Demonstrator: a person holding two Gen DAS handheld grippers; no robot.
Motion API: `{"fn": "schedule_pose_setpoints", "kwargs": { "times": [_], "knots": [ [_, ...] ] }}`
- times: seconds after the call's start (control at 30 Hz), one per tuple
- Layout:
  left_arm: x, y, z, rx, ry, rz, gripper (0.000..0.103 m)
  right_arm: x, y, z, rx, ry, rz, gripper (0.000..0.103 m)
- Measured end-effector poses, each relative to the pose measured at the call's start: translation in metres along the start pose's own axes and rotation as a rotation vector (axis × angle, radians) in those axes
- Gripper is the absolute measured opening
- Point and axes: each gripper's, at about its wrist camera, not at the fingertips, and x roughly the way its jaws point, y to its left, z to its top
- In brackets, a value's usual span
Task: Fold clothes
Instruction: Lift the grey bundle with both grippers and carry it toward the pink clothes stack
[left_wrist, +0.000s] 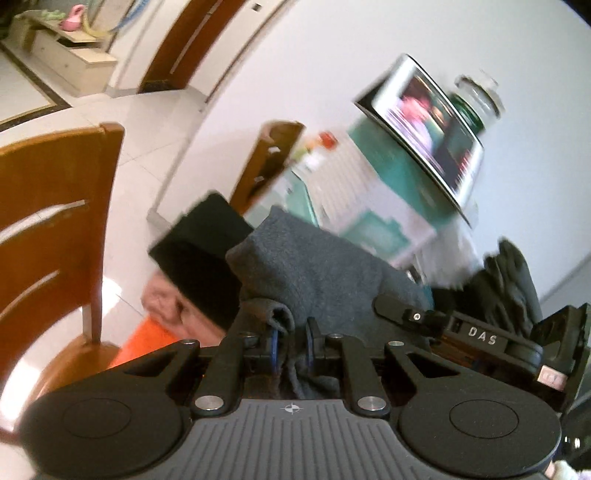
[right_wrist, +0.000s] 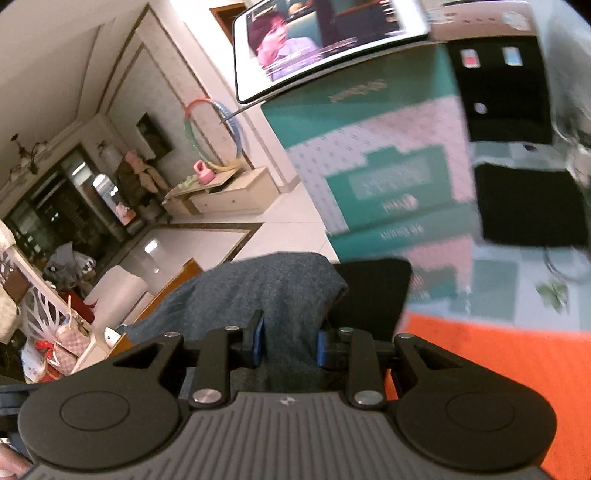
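Both grippers hold the same grey garment (left_wrist: 314, 269), a thick fleecy piece, lifted clear of the orange surface (right_wrist: 498, 354) below, so the cloth hangs and bulges between them instead of lying flat. The left gripper (left_wrist: 291, 341) has its blue-padded fingers drawn narrow on a rolled hem or cuff of the grey fabric, which bunches up over the left finger and drops down between the two. The right gripper (right_wrist: 290, 341) has its fingers set somewhat wider, yet they too pinch a fold of the same cloth, which fills the gap between the pads and rises in a hump ahead of them. Holding two points of one edge this way probably serves to carry or stretch the garment so that a fold can be laid squarely. A black folded item (right_wrist: 373, 291) sits just behind the grey garment on the orange surface, perhaps a piece already folded. Behind stand a teal patterned box (right_wrist: 388, 166) and a tablet (right_wrist: 325, 40) propped on top of it, well apart from the work. Both views are blurred, which suggests motion.
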Motion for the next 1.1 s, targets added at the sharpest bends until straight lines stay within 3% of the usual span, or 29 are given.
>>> {"fn": "schedule_pose_setpoints", "kwargs": {
  "times": [0.2,0.3,0.47,0.57,0.67,0.7,0.77,0.9,1.1],
  "knots": [
    [0.033,0.011,0.022,-0.003,-0.023,0.008,0.016,0.052,-0.015,0.035,0.001,-0.004,0.001,0.03],
    [0.052,0.019,0.022,-0.005,0.021,0.013,0.016,0.074,-0.033,0.037,0.044,0.022,-0.01,0.03],
    [0.057,0.029,0.011,-0.049,0.052,-0.014,0.017,0.075,-0.056,0.019,0.164,0.039,0.013,0.037],
    [0.052,0.025,0.011,-0.053,0.049,-0.026,0.017,0.075,-0.067,0.004,0.245,0.047,0.029,0.051],
    [0.048,0.022,0.012,-0.057,0.047,-0.038,0.017,0.079,-0.07,-0.009,0.287,0.061,0.039,0.051],
    [0.046,0.02,0.012,-0.059,0.046,-0.042,0.017,0.079,-0.068,-0.011,0.283,0.057,0.041,0.038],
    [0.043,0.018,0.012,-0.061,0.044,-0.05,0.016,0.073,-0.059,-0.01,0.255,0.032,0.045,0.033],
    [0.037,0.013,0.013,-0.066,0.04,-0.067,0.016,0.039,-0.034,0.006,0.181,-0.038,0.034,0.03],
    [0.031,-0.013,0.03,-0.02,-0.012,-0.154,0.016,-0.016,0.004,0.042,0.006,-0.166,-0.022,0.03]
  ]
}}
